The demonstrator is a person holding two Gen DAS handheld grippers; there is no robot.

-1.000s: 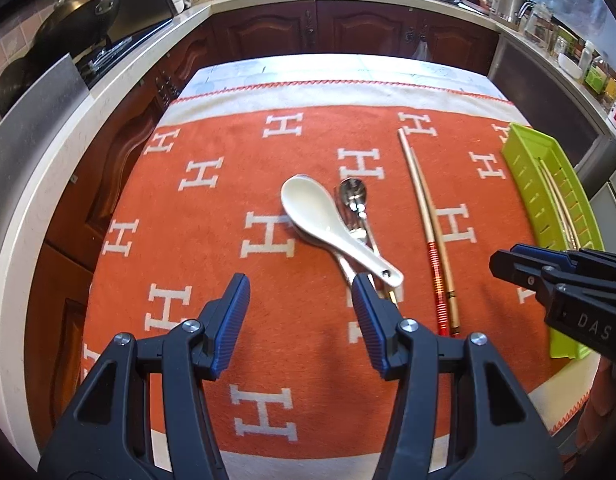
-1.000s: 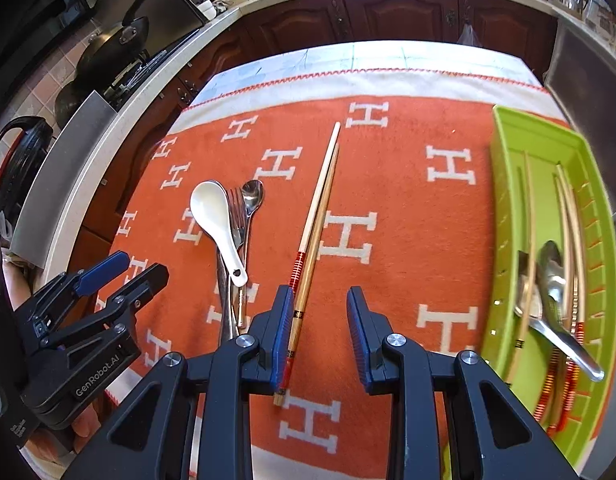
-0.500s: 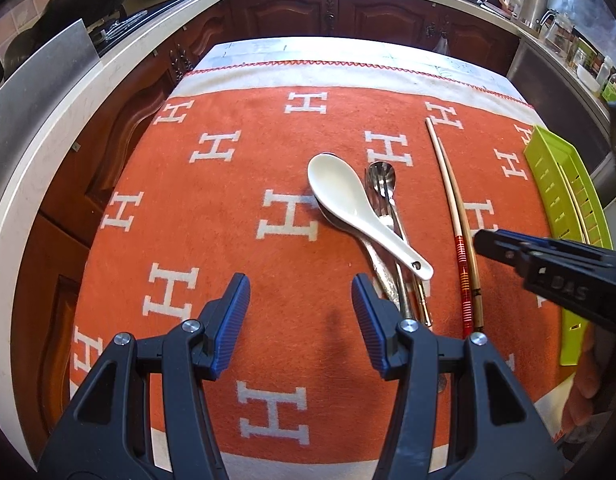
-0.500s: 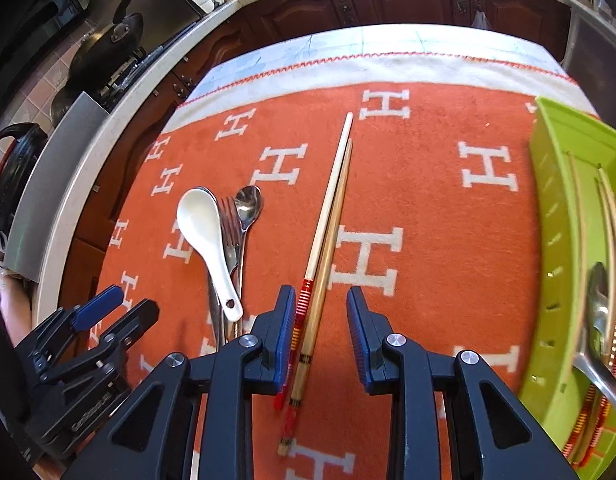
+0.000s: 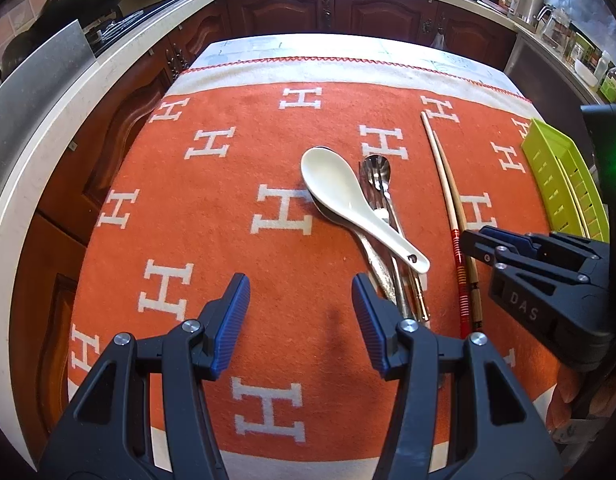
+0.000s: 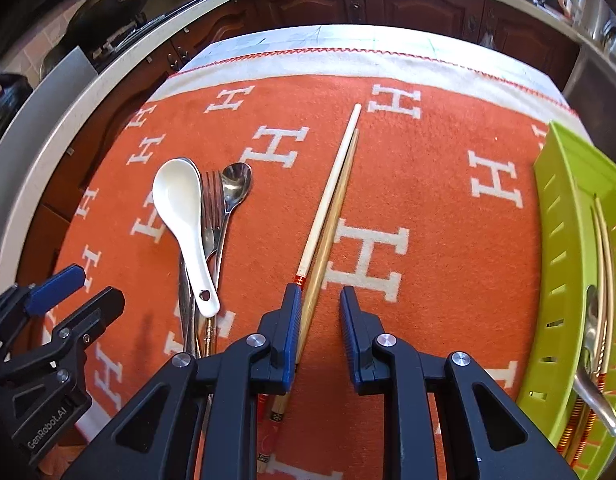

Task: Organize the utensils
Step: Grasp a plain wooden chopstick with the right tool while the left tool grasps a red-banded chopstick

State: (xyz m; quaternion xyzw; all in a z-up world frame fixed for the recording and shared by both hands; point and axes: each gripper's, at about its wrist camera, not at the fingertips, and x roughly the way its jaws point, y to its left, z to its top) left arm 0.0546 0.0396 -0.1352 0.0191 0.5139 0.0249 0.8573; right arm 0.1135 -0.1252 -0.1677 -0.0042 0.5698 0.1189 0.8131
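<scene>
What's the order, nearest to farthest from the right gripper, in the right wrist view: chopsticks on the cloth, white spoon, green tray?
From the right gripper:
1. Chopsticks, between its fingers.
2. White spoon, on the left.
3. Green tray, far right edge.

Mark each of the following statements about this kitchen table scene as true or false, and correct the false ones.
1. The white spoon lies inside the green tray. False: it lies on the orange cloth, partly over the fork and metal spoon.
2. The right tongs straddle the chopsticks. True; their jaws have just been closing, with a gap left on one side.
3. The left tongs hold the fork. False: they stand open over bare cloth.
4. The green tray already holds some utensils. True: a metal spoon and chopsticks lie in it.
5. The two chopsticks lie crossed far apart. False: they lie side by side, nearly parallel.
</scene>
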